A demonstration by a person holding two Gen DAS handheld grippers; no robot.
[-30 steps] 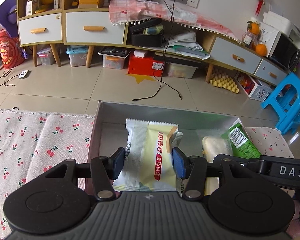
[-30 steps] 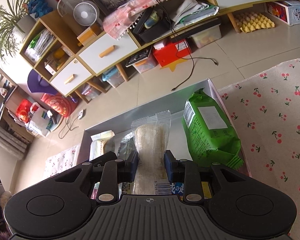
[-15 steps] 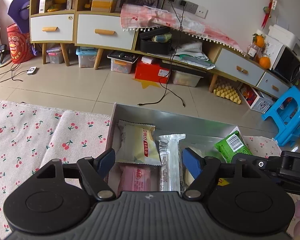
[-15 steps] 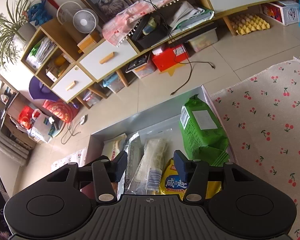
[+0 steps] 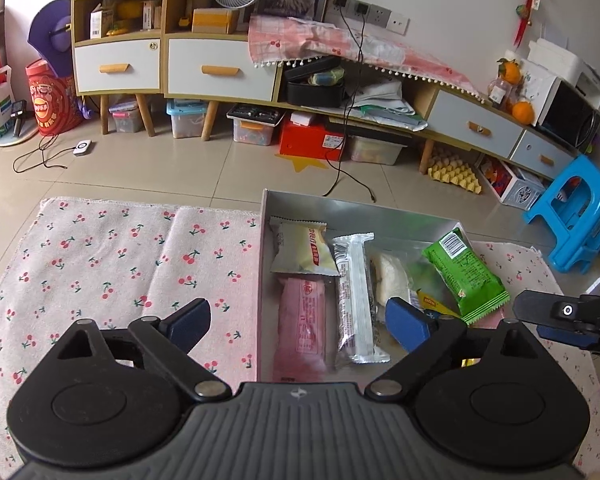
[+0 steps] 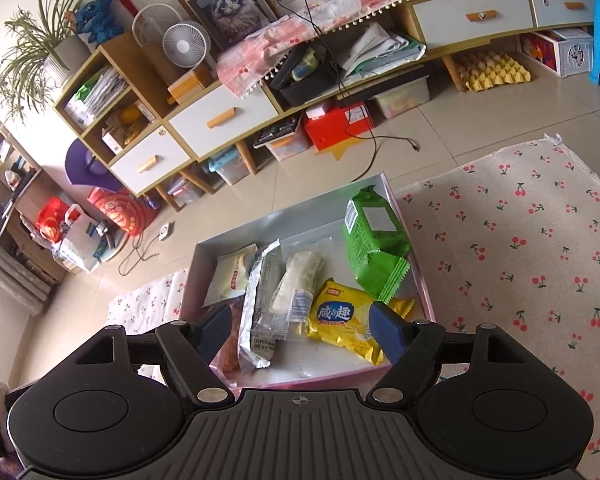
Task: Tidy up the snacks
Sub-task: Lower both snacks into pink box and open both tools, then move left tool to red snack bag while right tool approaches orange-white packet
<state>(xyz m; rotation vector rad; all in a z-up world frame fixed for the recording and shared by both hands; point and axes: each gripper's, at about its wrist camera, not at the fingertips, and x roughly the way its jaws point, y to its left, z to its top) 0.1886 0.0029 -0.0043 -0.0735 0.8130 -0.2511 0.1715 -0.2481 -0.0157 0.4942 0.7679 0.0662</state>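
Note:
A shallow pink box (image 5: 265, 240) (image 6: 420, 280) on the cherry-print cloth holds several snacks: a white-yellow cake pack (image 5: 302, 250) (image 6: 232, 276), a pink pack (image 5: 300, 328), a silver bar (image 5: 356, 296) (image 6: 260, 304), a clear rice-cracker pack (image 5: 390, 276) (image 6: 300, 280), a yellow pack (image 6: 340, 320) and a green pack (image 5: 466, 276) (image 6: 376, 240). My left gripper (image 5: 298, 322) is open and empty above the box's near left part. My right gripper (image 6: 300, 326) is open and empty above the box's near edge.
The cherry-print cloth (image 5: 120, 264) (image 6: 520, 240) covers the table on both sides of the box. Beyond the table edge is tiled floor with a low cabinet (image 5: 220, 68), a black cable (image 5: 340, 184) and a blue stool (image 5: 576, 216).
Both grippers let go of their packs, the left the cake pack and the right the rice-cracker pack, opened wide and pulled back and up from the box.

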